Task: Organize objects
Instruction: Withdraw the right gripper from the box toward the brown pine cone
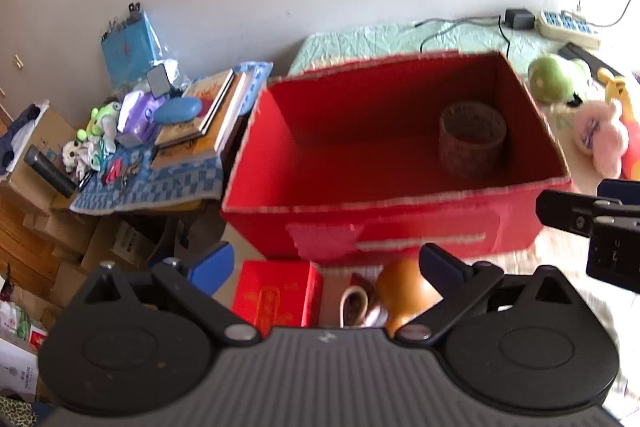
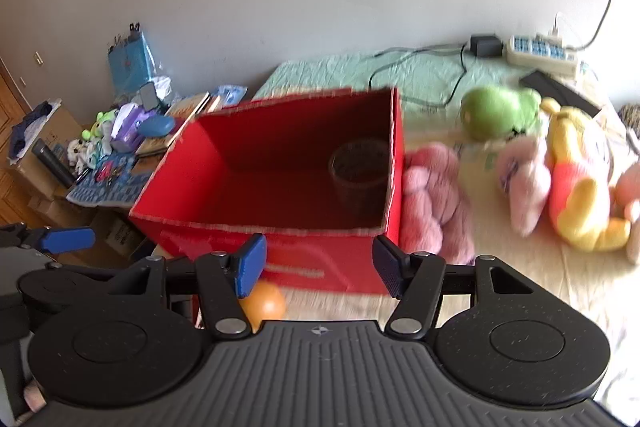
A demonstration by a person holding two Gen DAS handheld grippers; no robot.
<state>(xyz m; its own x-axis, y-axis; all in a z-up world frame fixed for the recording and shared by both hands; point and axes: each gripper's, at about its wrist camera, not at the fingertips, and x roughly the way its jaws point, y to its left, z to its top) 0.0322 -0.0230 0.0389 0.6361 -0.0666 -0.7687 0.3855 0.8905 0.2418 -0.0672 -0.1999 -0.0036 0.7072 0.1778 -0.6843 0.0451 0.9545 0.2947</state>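
**A:** What fills the middle of both views?

**B:** An open red box (image 1: 396,163) with pale, frayed edges, standing on a bed covered by a pale green quilt (image 1: 400,39). Inside it, toward its right end, a round brown woven basket (image 1: 472,139) stands upright on the floor of the box. The rest of the box floor is bare.

**A:** And the two tools?

**B:** The left gripper (image 1: 324,267) sits low in front of the box, its jaws wide apart with nothing between them. Past it, close to the box's front wall, lie a small red carton (image 1: 276,291), a white mug (image 1: 354,305) and a rounded orange-brown pot (image 1: 404,287). The right gripper (image 2: 320,267) is also in front of the box, nearer its right corner. Its jaws stand apart too, and they grip nothing. An orange ball-like shape (image 2: 266,303) shows just behind its left finger; motion blur keeps me from saying more about it.

**A:** What lies beside the box?

**B:** To the right, on the bed, soft toys: a pink one (image 2: 434,199) touching the box's right wall, then a green one (image 2: 496,113), a paler pink one (image 2: 524,179) and a yellow bear in a red top (image 2: 580,195). Behind them, near the wall, a power strip (image 2: 540,53) and a black adapter (image 2: 486,45) with cables.

**A:** And to the left?

**B:** A cluttered desk (image 1: 152,187) with a blue checked cloth, stacked books (image 1: 204,119), a blue case (image 1: 178,110), small plush figures (image 1: 100,123) and a blue bag (image 1: 130,47) against the wall.
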